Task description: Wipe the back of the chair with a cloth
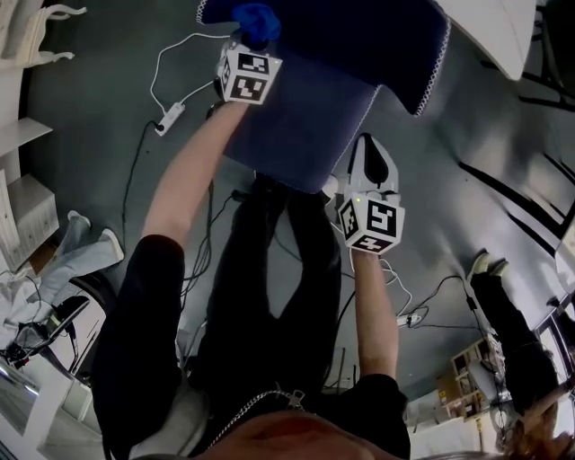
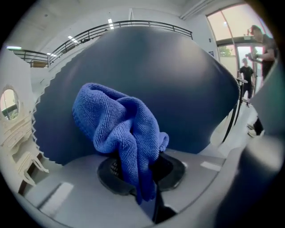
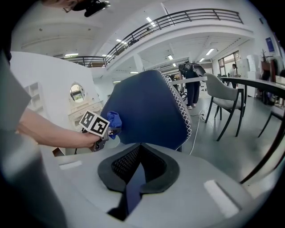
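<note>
A person in black stands over a dark blue chair [image 1: 310, 121] on a grey floor [image 1: 99, 99], holding a pair of tongs in each hand. The left tongs [image 1: 252, 34] are clamped on a bunched blue cloth [image 1: 257, 18], which is raised to the chair's back near its upper part. In the left gripper view the cloth [image 2: 119, 127] spills up out of the closed left tongs [image 2: 141, 174] and stands in front of the broad back of the chair [image 2: 160, 75]. Whether it is pressing on the fabric cannot be told from there.

From the right gripper view, the cloth [image 3: 114, 120] sits at one side edge of the chair [image 3: 149, 107], whose other edge carries white zigzag stitching. The left tongs [image 3: 109, 130] are reached out to it on a bare forearm.

The right tongs [image 1: 370, 151] hang just beside the seat's near corner. Their jaws are drawn almost together, with only a dark blue sliver in the slit between them [image 3: 133, 178].

A white power strip [image 1: 171, 117] and its cable lie on the floor left of the chair. A grey chair [image 3: 222, 95] stands at a dark table [image 3: 260, 84] farther back.
</note>
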Demonstrator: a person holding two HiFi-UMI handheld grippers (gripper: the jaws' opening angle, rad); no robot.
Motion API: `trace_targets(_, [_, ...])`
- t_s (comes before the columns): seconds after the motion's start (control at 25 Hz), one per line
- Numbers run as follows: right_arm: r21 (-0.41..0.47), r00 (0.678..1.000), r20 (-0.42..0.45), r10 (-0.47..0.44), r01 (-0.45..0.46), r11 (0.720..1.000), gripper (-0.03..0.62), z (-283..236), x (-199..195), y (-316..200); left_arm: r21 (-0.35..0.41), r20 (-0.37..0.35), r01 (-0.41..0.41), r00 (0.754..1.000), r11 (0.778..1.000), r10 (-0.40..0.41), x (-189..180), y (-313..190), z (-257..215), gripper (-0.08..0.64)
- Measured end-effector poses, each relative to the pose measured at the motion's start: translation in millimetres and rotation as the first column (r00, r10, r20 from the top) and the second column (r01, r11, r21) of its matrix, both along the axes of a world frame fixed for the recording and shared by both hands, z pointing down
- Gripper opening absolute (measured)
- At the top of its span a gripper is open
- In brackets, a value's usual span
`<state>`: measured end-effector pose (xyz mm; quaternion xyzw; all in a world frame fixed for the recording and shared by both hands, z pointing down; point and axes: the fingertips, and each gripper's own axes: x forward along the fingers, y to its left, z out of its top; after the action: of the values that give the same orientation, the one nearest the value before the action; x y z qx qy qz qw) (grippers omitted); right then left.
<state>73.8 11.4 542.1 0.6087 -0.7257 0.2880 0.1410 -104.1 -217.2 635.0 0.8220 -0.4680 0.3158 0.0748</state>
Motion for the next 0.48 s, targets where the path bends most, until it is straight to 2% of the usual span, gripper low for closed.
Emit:
trace_targets(0.12, [0.001, 1.0, 0.002, 0.012, -0.012, 1.0, 0.003, 2, 6, 2, -0.012, -0.006, -0.078, 0.997, 0.997, 0.078, 43, 15, 4, 0.06])
trace_targets(0.32, [0.005, 0.999, 0.006, 0.032, -0.032, 0.999, 0.003, 1, 13, 5, -0.036, -0.064, -0.136, 0.989, 0.99, 0.133, 105, 34, 3, 0.06])
trace_targets(0.48, [0.007, 0.998, 0.003, 0.058, -0.058, 0.998, 0.003, 2, 24, 11, -0.04, -0.089, -0.217, 0.973, 0.975, 0.212, 150, 58, 3, 0.06])
